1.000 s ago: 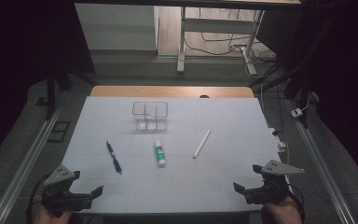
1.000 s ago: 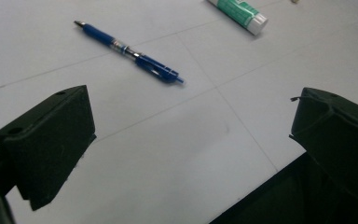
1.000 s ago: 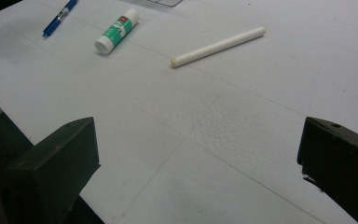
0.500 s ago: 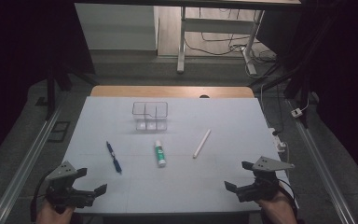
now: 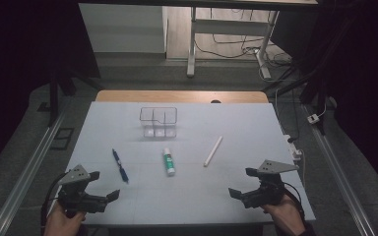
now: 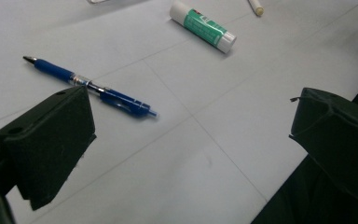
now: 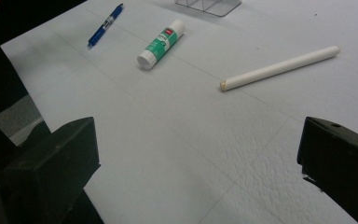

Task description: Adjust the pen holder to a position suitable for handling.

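Note:
A blue pen (image 5: 120, 165), a green-and-white glue stick (image 5: 168, 162) and a white stick (image 5: 213, 151) lie in a row across the middle of the white table (image 5: 187, 201). My left gripper (image 5: 104, 185) is open over the front left corner, just short of the pen (image 6: 91, 86), with the glue stick (image 6: 203, 26) farther on. My right gripper (image 5: 241, 182) is open over the front right, nothing between its jaws. Ahead of it lie the white stick (image 7: 279, 68), the glue stick (image 7: 161, 43) and the pen (image 7: 105, 24).
A clear divided container (image 5: 158, 121) stands behind the row, toward the table's back; its base (image 7: 208, 5) shows at the top of the right gripper view. A wooden strip (image 5: 182, 96) runs along the far edge. Metal rails (image 5: 24, 177) flank the table.
Both grippers have come forward over the table's front edge. The right one has shifted left toward the middle. Pen, glue stick and white stick lie where they were.

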Demonstrator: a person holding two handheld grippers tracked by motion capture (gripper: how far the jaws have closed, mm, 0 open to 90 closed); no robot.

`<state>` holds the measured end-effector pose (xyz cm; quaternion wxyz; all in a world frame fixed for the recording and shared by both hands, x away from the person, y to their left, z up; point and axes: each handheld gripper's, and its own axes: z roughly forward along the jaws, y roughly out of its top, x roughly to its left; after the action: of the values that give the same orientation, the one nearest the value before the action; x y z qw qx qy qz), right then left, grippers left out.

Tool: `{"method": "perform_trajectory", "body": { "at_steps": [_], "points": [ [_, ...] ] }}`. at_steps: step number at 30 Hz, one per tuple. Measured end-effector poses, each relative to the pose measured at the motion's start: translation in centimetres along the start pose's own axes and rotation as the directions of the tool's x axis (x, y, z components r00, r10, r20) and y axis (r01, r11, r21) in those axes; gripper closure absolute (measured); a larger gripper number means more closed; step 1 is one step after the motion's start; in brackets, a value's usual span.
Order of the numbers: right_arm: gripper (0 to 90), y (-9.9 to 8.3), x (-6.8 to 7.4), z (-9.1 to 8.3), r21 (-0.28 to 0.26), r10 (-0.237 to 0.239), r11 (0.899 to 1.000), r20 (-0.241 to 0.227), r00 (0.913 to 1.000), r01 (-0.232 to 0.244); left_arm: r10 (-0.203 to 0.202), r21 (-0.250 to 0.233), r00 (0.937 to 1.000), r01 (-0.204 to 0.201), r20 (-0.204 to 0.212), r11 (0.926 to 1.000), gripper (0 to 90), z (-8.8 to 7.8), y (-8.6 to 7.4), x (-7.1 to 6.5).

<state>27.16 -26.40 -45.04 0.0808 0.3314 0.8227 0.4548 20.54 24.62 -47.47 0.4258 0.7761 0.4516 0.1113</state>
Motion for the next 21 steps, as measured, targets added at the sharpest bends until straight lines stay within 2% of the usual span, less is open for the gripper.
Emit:
{"method": "perform_trajectory", "body": {
  "at_steps": [5,12,18,19,21],
  "points": [
    [0.0,0.3,0.0,1.1,0.01,-0.023,1.0,0.014,0.9996,0.023,0.007,-0.005,0.9999,-0.007,0.015,1.0,0.0,0.8,0.5,0.4],
    [0.0,0.9,-0.1,1.7,-0.002,-0.017,1.0,0.031,0.9994,0.017,0.007,-0.02,0.9998,-0.007,0.019,0.9998,0.0,1.7,1.6,1.0],
    [0.0,1.6,-0.1,2.4,0.011,-0.053,0.999,0.023,0.9983,0.053,0.046,0.0,0.9989,-0.046,0.012,0.9989,0.0,2.7,2.7,1.3],
    [0.0,1.7,-0.1,2.6,0.006,-0.052,0.999,0.016,0.9985,0.051,0.068,-0.001,0.9973,-0.068,0.029,0.9977,0.0,3.3,3.1,1.4],
    [0.0,1.8,-0.1,2.9,0.0,-0.054,0.999,0.008,0.9985,0.054,0.072,0.006,0.9969,-0.072,0.032,0.9974,0.0,3.7,3.3,1.5]
  ]
}}
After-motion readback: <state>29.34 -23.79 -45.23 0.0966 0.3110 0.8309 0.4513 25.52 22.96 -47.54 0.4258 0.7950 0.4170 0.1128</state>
